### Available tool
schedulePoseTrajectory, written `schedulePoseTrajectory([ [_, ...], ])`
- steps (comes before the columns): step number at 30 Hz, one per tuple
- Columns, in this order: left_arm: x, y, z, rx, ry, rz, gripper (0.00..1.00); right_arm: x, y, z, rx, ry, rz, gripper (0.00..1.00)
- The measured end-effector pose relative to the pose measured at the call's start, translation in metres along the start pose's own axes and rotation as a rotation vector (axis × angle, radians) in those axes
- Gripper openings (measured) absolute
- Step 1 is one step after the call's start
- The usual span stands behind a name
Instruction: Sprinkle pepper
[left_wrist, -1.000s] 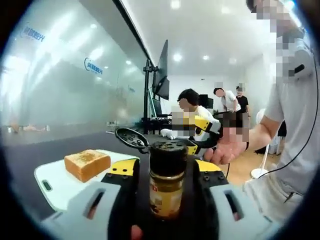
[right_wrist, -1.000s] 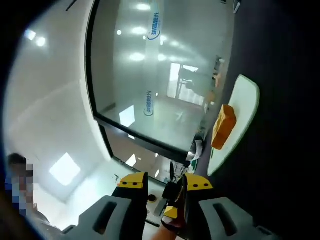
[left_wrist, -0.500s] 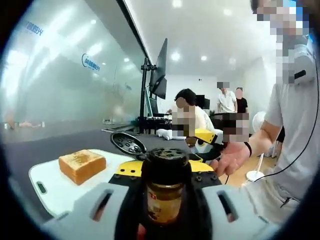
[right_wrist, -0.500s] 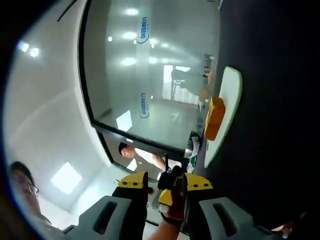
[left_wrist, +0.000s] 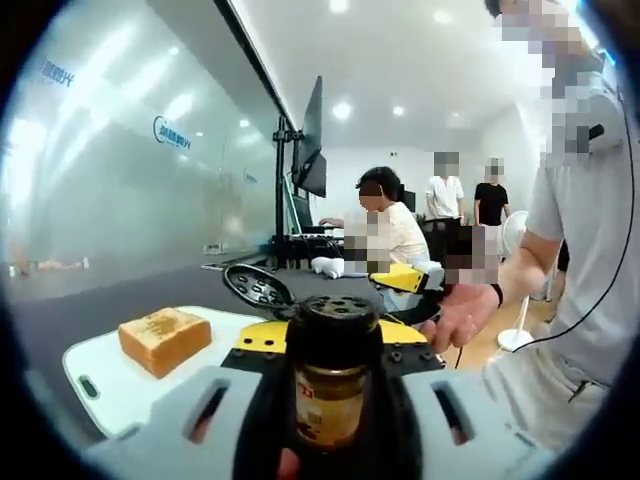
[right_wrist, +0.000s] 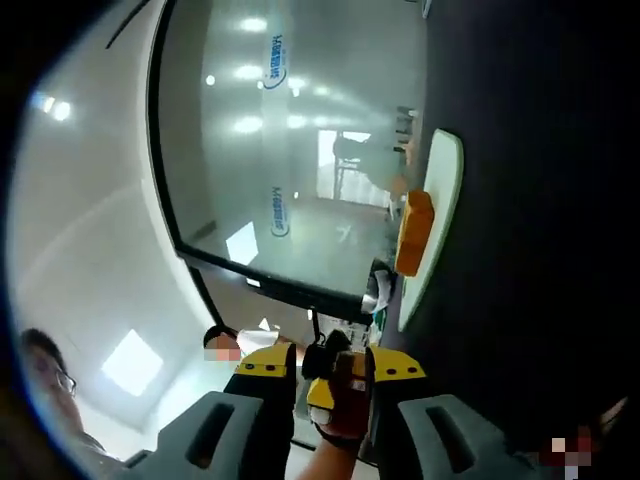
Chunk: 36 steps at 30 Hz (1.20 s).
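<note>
**Pepper jar held upright, toast waiting on the board**

The left hand-held gripper (left_wrist: 330, 400) clamps a small glass pepper jar with a dark perforated shaker top and a yellow label (left_wrist: 331, 385), held upright between its jaws, its hinged lid (left_wrist: 258, 287) flipped open to the left. Far left of it, a golden square slice of toast (left_wrist: 164, 339) sits on a white plastic cutting board (left_wrist: 110, 385) on the dark surface (left_wrist: 130, 295). The jar looks light, rigid and smooth-sided, so it is probably slippery and breakable; a hold around the glass body below the cap, as here, seems soundest for tipping. The left gripper view takes in the jar, a monitor on a stand and people beyond. The right gripper view, rolled sideways, has toast (right_wrist: 413, 233) and board (right_wrist: 437, 200) against a glass wall, with the right hand-held gripper (right_wrist: 334, 385) narrowed around something red and yellow that cannot be identified.
</note>
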<state>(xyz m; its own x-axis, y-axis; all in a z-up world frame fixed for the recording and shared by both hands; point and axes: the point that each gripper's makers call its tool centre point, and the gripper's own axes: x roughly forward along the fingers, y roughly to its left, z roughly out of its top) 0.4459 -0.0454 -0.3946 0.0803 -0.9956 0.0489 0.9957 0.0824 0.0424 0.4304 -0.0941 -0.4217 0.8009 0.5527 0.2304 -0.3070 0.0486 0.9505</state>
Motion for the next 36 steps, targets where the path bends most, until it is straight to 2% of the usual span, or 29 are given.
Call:
schedulePoseTrajectory([
  [6, -0.001, 0.005, 0.001, -0.023, -0.032, 0.015, 0.19, -0.003, 0.000, -0.001, 0.025, 0.001, 0.005, 0.23],
  [8, 0.000, 0.009, 0.007, -0.026, -0.052, 0.022, 0.19, -0.002, -0.001, -0.003, 0.025, 0.002, 0.002, 0.23],
  [15, 0.002, 0.018, 0.039, -0.011, -0.110, 0.027, 0.19, 0.005, -0.003, -0.010, 0.083, 0.004, 0.006, 0.23],
  [18, 0.005, 0.023, 0.056, -0.002, -0.136, 0.030, 0.19, 0.008, 0.005, -0.012, 0.134, -0.013, 0.043, 0.23],
  [23, 0.013, 0.027, 0.085, 0.048, -0.139, 0.017, 0.19, 0.015, 0.015, -0.019, 0.188, -0.015, 0.082, 0.23],
  [30, 0.024, 0.030, 0.125, 0.095, -0.167, 0.005, 0.19, 0.026, 0.033, -0.017, 0.285, -0.066, 0.145, 0.23],
  [33, 0.033, 0.025, 0.135, 0.107, -0.172, -0.001, 0.19, 0.033, 0.044, -0.015, 0.327, -0.083, 0.185, 0.23],
  [36, 0.041, 0.024, 0.138, 0.119, -0.160, -0.005, 0.19, 0.038, 0.052, -0.012, 0.388, -0.119, 0.215, 0.23],
])
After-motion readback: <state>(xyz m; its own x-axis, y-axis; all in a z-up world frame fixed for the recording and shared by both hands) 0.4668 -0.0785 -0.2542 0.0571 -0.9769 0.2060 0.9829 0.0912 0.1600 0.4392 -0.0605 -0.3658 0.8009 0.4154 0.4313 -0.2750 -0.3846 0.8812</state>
